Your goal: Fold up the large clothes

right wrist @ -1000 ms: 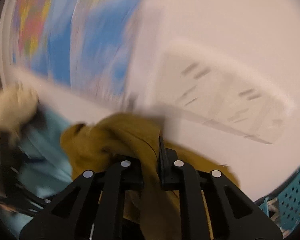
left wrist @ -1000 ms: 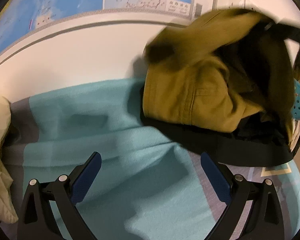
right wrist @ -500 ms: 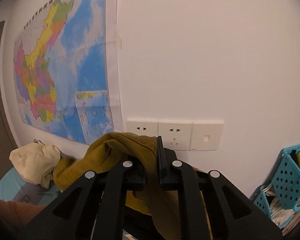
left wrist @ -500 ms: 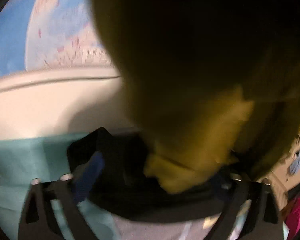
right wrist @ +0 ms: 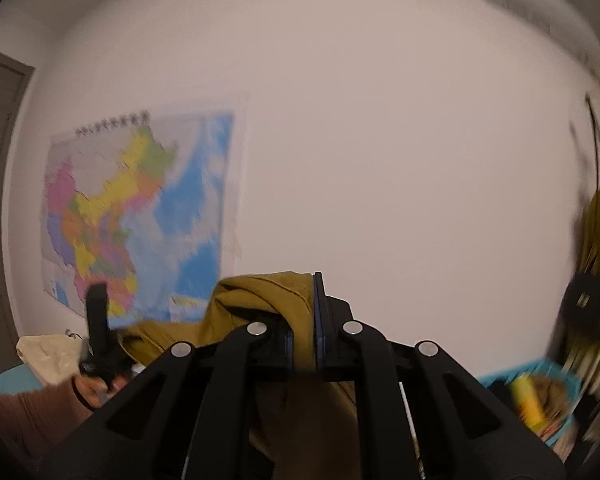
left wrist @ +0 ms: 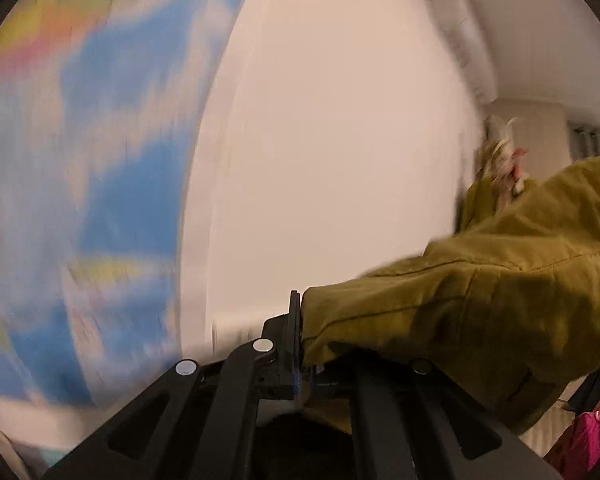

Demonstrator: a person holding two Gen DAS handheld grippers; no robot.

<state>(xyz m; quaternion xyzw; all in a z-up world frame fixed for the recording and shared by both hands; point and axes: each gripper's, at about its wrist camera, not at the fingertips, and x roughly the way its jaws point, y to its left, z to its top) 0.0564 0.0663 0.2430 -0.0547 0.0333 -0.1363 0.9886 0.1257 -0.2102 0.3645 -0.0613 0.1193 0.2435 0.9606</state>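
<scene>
An olive-mustard garment hangs in the air between both grippers. In the left wrist view my left gripper is shut on an edge of it, and the cloth runs off to the right. In the right wrist view my right gripper is shut on another bunch of the garment, which drapes over its left finger. From there a strip of cloth stretches left to the left gripper, held upright by a hand. Both views are motion-blurred and face the wall.
A coloured map hangs on the white wall. A cream cloth lies low at the left over a patch of blue bedding. A blue basket and a hanging black bag are at the right.
My left gripper went from open over the blue bedding to shut on the garment. Both grippers rose with it, and the views swung from the bed up to the wall.
</scene>
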